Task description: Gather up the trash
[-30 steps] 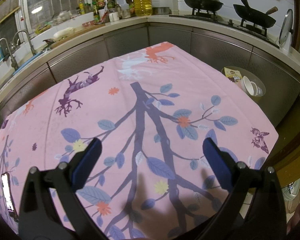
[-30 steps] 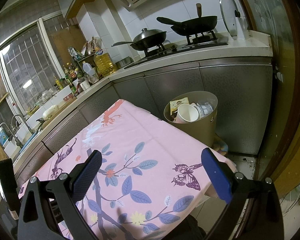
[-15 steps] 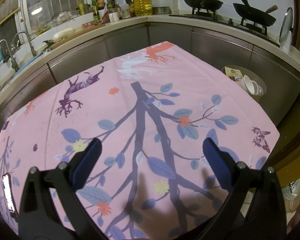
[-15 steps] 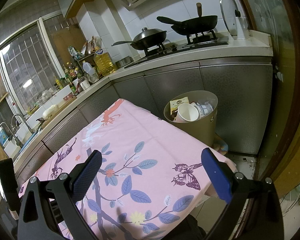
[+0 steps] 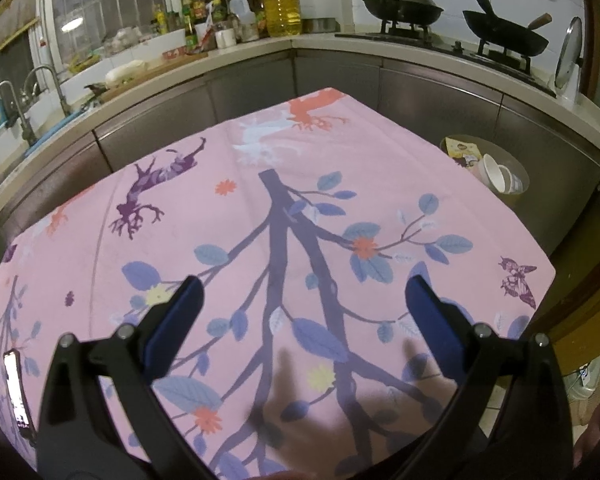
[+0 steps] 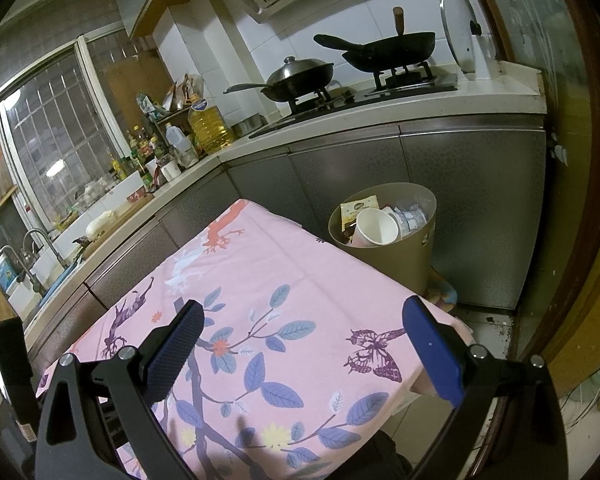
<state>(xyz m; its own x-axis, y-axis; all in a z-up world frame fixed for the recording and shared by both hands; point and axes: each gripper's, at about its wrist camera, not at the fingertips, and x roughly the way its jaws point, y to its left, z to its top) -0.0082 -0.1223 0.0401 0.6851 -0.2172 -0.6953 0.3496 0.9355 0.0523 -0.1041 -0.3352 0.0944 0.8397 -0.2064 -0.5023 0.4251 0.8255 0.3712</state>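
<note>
The trash sits in the bin point(image 6: 384, 264), a round olive-tan container on the floor just beside the far right corner of my bench point(image 5: 100, 240), up against the grey cabinet fronts below the stove. In my right view it lies at about one o'clock from my right tongs point(image 6: 304, 324); in my left view the same bin point(image 5: 516, 196) shows at about two o'clock from my left tongs point(image 5: 304, 296), partly hidden behind the bench edge. Inside it a white paper cup point(image 6: 376, 228) lies on its side with its open mouth turned toward me, a yellow snack packet point(image 6: 358, 208) stands behind it against the far wall, and crumpled white wrappers with blue print point(image 6: 410, 216) fill the right side. The load reaches close to the rim. The bench carries a pink cloth point(image 6: 260, 280) printed with a dark branching tree, blue leaves, small flowers and a purple butterfly point(image 6: 374, 354). Both my tongs are spread wide and hold nothing, each hanging above the cloth with its blue pads well apart. A phone point(image 5: 18, 392) lies at the cloth's left edge, at about eight o'clock in my left view.
</note>
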